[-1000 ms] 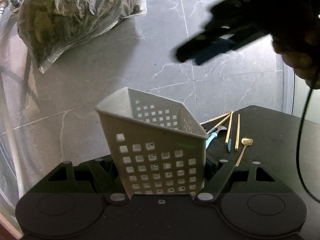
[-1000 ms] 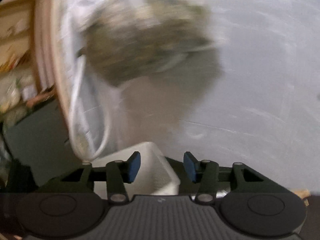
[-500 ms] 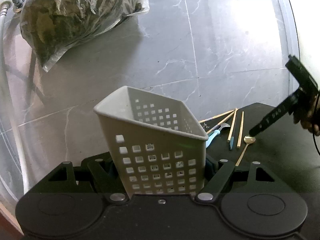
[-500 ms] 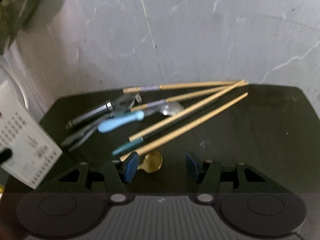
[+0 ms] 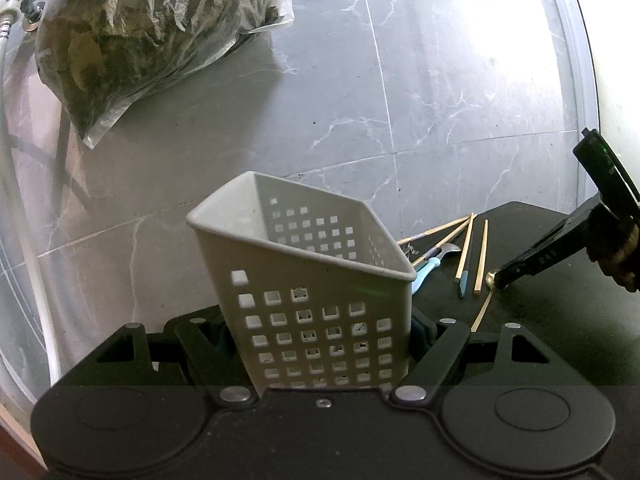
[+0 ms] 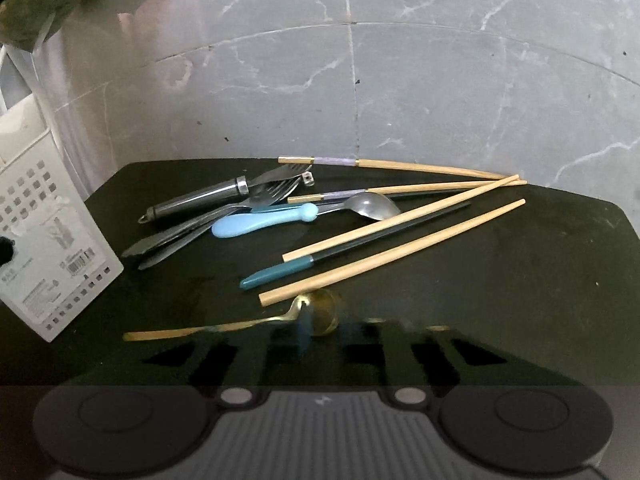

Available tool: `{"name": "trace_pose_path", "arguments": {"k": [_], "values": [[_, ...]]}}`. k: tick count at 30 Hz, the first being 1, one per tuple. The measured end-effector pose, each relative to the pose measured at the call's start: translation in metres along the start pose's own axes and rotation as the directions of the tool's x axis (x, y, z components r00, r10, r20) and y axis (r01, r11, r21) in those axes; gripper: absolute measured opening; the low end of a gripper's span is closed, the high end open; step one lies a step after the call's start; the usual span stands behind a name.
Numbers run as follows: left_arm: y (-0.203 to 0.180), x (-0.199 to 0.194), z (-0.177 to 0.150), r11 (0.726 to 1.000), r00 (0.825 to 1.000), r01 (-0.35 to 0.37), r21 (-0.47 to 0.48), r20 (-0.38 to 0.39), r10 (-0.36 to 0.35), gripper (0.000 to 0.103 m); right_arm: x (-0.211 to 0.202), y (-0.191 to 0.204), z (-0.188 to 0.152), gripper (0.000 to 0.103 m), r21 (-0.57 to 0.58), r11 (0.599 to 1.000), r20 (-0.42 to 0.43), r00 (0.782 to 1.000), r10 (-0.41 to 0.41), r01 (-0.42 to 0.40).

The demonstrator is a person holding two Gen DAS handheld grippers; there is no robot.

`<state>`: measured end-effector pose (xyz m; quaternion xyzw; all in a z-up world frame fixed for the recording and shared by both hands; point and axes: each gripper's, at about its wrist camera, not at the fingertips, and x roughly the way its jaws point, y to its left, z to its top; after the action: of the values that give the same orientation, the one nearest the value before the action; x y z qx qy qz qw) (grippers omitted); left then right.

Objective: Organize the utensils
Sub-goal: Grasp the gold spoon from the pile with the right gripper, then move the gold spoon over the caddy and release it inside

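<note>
My left gripper (image 5: pixel 320 340) is shut on a grey perforated utensil basket (image 5: pixel 304 264), held tilted above the black table's left end; the basket also shows in the right wrist view (image 6: pixel 48 248). My right gripper (image 6: pixel 324 332) is down at the bowl of a gold spoon (image 6: pixel 320 312) on the table; its fingers are motion-blurred, so the jaw state is unclear. In the left wrist view the right gripper's tip (image 5: pixel 500 278) touches the spoon bowl. Beyond lie several wooden chopsticks (image 6: pixel 400 256), a blue-handled utensil (image 6: pixel 260 222), a steel spoon (image 6: pixel 372 206) and dark-handled cutlery (image 6: pixel 200 200).
A black table (image 6: pixel 520 280) stands on a grey marble-tile floor (image 5: pixel 400 100). A plastic bag of dark leaves (image 5: pixel 152 28) lies on the floor at the far left, with a white hose (image 5: pixel 24 220) beside it.
My right gripper swung from above the basket over to the table and came down onto the gold spoon. The left gripper and basket have barely moved.
</note>
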<state>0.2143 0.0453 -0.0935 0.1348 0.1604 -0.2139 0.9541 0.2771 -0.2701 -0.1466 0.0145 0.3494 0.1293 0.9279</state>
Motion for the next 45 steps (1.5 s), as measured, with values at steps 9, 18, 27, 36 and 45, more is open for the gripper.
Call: {"name": "trace_pose_path", "arguments": {"k": [9, 18, 27, 36, 45], "values": [[0.001, -0.001, -0.001, 1.000, 1.000, 0.005, -0.011, 0.002, -0.005, 0.079, -0.010, -0.004, -0.005, 0.004, 0.108, 0.994, 0.038, 0.999, -0.013, 0.009], [0.003, 0.000, -0.002, 1.000, 1.000, 0.016, -0.009, 0.012, -0.016, 0.079, -0.065, 0.022, 0.020, 0.000, 0.041, 0.998, 0.177, 0.983, -0.057, 0.051], [0.004, 0.002, -0.003, 1.000, 0.999, 0.030, -0.005, 0.020, -0.030, 0.079, -0.149, 0.084, 0.076, 0.000, -0.183, 0.980, 0.416, 0.910, 0.007, 0.076], [0.005, 0.003, -0.005, 1.000, 0.999, 0.030, -0.008, 0.025, -0.030, 0.079, -0.169, 0.147, 0.108, 0.000, -0.395, 0.918, 0.489, 0.840, 0.235, -0.026], [0.003, 0.004, -0.005, 1.000, 0.999, 0.025, -0.015, 0.026, -0.024, 0.079, -0.108, 0.178, 0.085, 0.022, -0.498, 0.852, 0.260, 0.908, 0.328, -0.165]]}}
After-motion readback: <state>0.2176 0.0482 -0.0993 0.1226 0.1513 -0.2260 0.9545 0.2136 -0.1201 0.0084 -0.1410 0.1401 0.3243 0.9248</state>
